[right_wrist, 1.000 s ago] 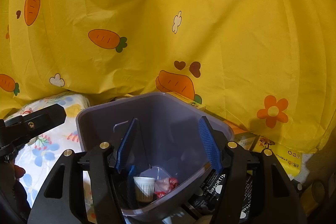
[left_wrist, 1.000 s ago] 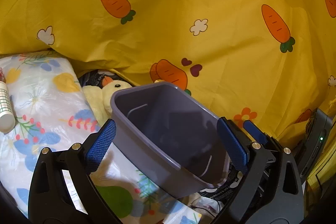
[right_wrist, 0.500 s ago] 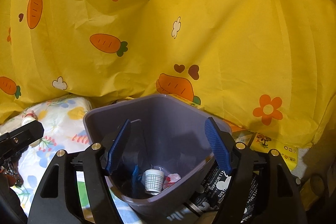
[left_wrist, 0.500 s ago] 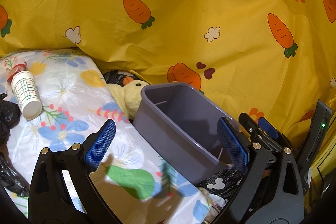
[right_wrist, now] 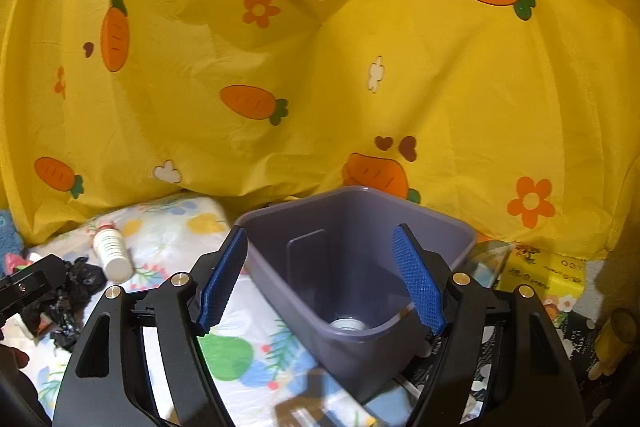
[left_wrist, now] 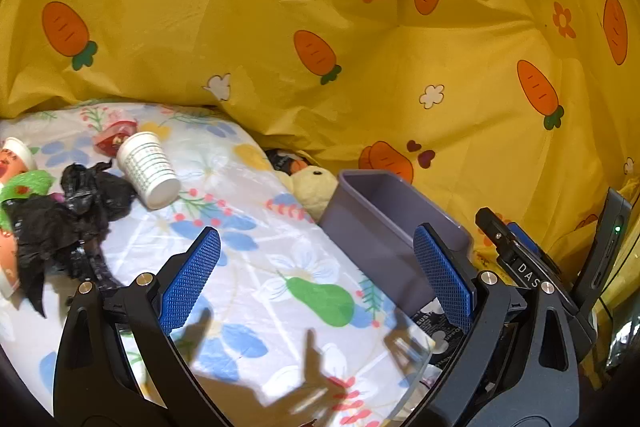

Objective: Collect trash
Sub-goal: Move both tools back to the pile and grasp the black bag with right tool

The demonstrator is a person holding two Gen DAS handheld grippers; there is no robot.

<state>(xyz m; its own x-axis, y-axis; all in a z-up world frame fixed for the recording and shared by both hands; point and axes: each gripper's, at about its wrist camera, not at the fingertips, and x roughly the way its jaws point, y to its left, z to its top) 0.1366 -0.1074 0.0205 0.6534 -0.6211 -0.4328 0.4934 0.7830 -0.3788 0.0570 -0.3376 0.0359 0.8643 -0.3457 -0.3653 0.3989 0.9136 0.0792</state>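
A grey-purple bin [right_wrist: 360, 247] stands on the floral cloth [left_wrist: 280, 267], with a paper cup [right_wrist: 347, 325] at its bottom. My right gripper [right_wrist: 320, 279] hovers open just in front of the bin's mouth, its pads [right_wrist: 416, 279] holding nothing. My left gripper [left_wrist: 316, 279] is open and empty over the cloth, left of the bin [left_wrist: 384, 219]. Further left lie a checked paper cup [left_wrist: 146, 167] on its side, a crumpled black plastic bag [left_wrist: 68, 223], a red wrapper [left_wrist: 114, 137] and a green wrapper [left_wrist: 28, 185].
A yellow carrot-print sheet [left_wrist: 360, 47] hangs close behind everything. A yellow plush duck [left_wrist: 312, 187] is wedged between bin and sheet. A yellow box [right_wrist: 544, 271] lies right of the bin. Another cup [left_wrist: 16, 155] shows at the far left edge.
My left gripper has swung left away from the bin, bringing the cup and black bag into view. My right gripper has drawn back out of the bin and its fingers have spread wider.
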